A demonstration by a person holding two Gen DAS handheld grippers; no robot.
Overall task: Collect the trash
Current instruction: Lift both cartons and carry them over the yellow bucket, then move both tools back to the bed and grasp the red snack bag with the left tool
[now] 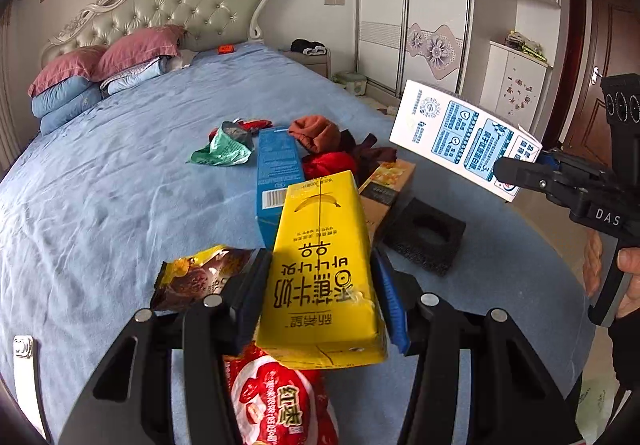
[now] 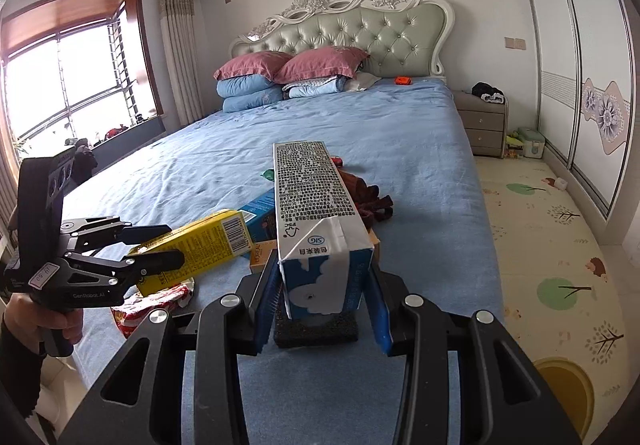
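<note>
Left wrist view: the left gripper (image 1: 320, 297) is clamped on a yellow milk carton (image 1: 320, 265), its 2 blue pads pressed to the carton's sides; the carton shows a banana drawing, Chinese writing and "200" near its far end, and is held above the blue bed (image 1: 120, 185). Under it lies a red snack bag (image 1: 276, 405) with white Chinese characters, and to its left a brown and yellow wrapper (image 1: 196, 277). Beyond lie a blue box (image 1: 276, 173) with a barcode, a green wrapper (image 1: 224, 149), an orange box (image 1: 388, 181), a black foam block (image 1: 424, 241) and a heap of orange, red and dark clothes (image 1: 332, 145). The right gripper (image 2: 324, 305) grips a white and blue milk carton (image 2: 316, 229) by its sides, in the air over the bed's near edge; "SIG" and "FSC" can be read on its folded top, and 1 long side is dense small print. That gripper's body reads "DAS" in the left view, and the left one reads "GenRobot.AI" in the right view. The far half of the bed up to the pillows (image 2: 288, 73) lies bare, and a patterned floor mat (image 2: 552, 245) runs along the bed's right edge.
</note>
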